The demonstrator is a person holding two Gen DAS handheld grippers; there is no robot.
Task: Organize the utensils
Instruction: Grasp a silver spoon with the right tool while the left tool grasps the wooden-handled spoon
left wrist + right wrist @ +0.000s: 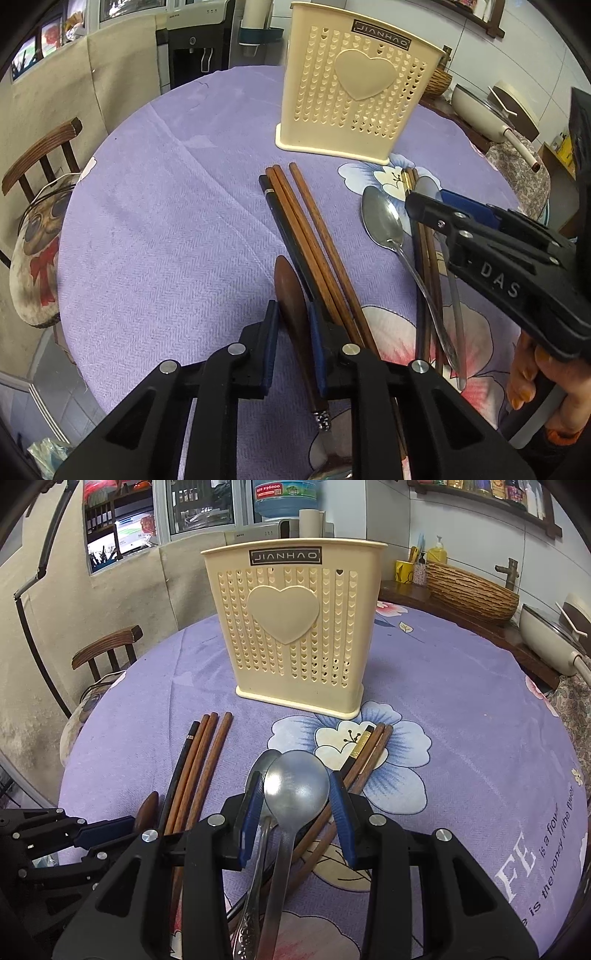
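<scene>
Holder [295,627], cream and perforated, stands upright on purple cloth [461,720]; its inside is hidden. Nearer me than it, my left gripper [293,325] brackets a wooden spoon [291,295], open; my right gripper [295,805] brackets a steel spoon [295,786], open

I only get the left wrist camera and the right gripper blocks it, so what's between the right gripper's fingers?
Observer: The bowl of a round metal spoon, between the right gripper's spread fingers.
Operator: Anything else near it?
Observer: A narrower metal spoon lies at its left, partly beneath.
Operator: Chopsticks that side?
Observer: Three chopsticks, one black with a gold band, run under the right finger.
</scene>
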